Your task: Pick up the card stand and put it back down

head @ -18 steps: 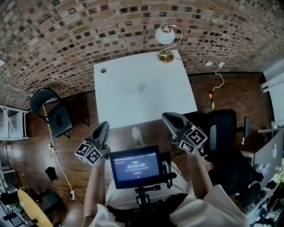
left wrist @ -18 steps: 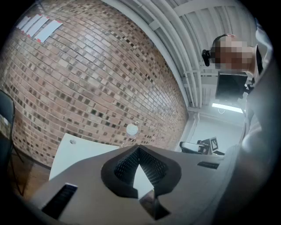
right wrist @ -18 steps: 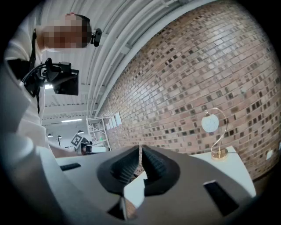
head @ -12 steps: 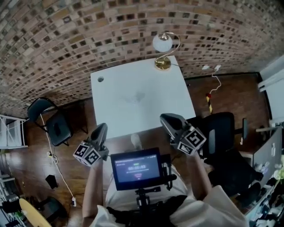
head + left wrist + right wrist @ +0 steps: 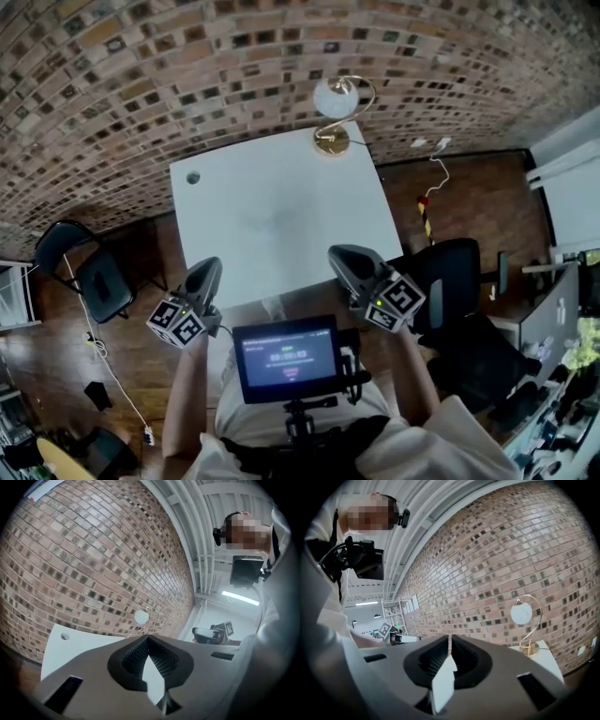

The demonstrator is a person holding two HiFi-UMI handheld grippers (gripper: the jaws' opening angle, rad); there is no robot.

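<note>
Approach step: left hand-held gripper (image 5: pixel 207 270) and right hand-held gripper (image 5: pixel 340 256) both closed and empty, low in frame short of the bench (image 5: pixel 216 187); card stand (image 5: pixel 278 221) faint mid-bench, untouched; next, probably open one and reach in.

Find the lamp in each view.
Head view: the lamp is at top centre, on the far right corner of the table.
Left gripper view: the lamp is small, just left of centre, against the brick wall.
Right gripper view: the lamp is right of centre, on the table's corner.
Shared landmark: the brick wall behind the lamp in all three views.
</note>
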